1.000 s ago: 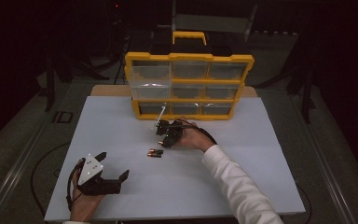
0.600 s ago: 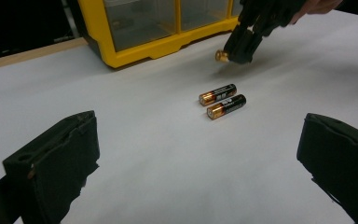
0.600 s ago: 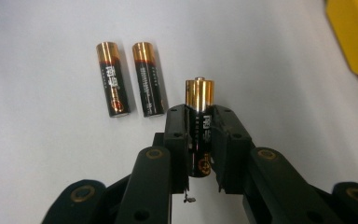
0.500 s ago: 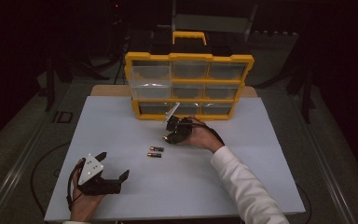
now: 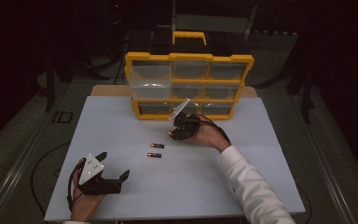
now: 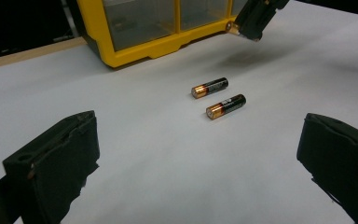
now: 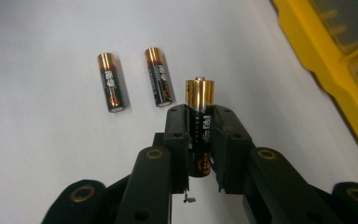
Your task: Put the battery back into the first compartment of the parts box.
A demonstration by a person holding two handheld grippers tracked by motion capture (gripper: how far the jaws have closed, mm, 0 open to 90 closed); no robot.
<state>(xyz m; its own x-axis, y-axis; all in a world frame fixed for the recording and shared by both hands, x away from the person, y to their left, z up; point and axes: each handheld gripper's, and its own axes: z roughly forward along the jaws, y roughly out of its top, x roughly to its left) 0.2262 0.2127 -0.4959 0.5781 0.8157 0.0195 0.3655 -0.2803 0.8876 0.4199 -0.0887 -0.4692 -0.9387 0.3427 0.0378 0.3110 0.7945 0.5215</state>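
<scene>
The right gripper [image 7: 199, 122] was clamped on one battery [image 7: 199, 116], its gold cap poking out past the pads, and held it clear of the white table [image 5: 270, 154] just in front of the yellow organizer [image 5: 189, 84]. By my reading one battery was picked up but not yet stowed, and no drawer could be seen pulled out to take it. Two more batteries [image 6: 216, 95] lay side by side on the table, untouched, while the left gripper [image 5: 103, 173] rested near the front edge with its jaws spread and nothing between them
</scene>
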